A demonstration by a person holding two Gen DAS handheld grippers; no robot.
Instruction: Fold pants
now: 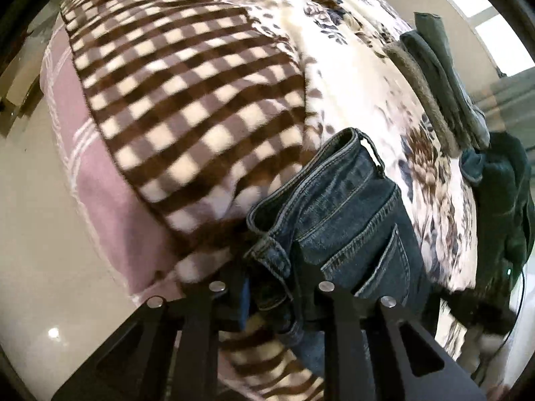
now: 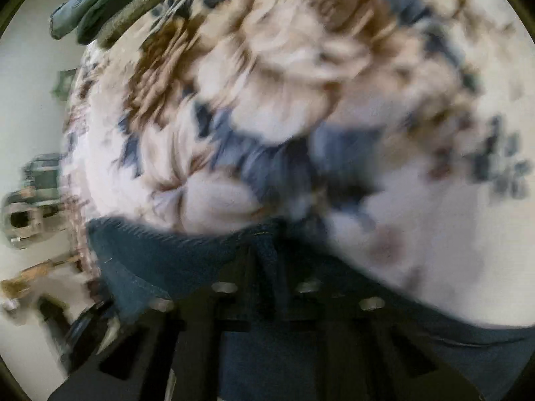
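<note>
Dark blue jeans (image 1: 344, 210) hang folded over a bed, waistband and back pocket facing the left wrist camera. My left gripper (image 1: 271, 267) is shut on a bunched denim edge near the waistband and holds it above the blanket. In the right wrist view, which is badly blurred, the jeans (image 2: 160, 260) fill the bottom of the frame. My right gripper (image 2: 267, 267) is shut on a fold of that denim.
A brown-and-cream checked blanket (image 1: 187, 100) and a floral cream blanket (image 1: 334, 77) (image 2: 301, 83) cover the bed. A stack of folded dark garments (image 1: 441, 87) (image 2: 100, 3) lies at its far side. A dark green cloth (image 1: 501, 200) is on the right. Pale floor (image 1: 40, 217) lies beside the bed.
</note>
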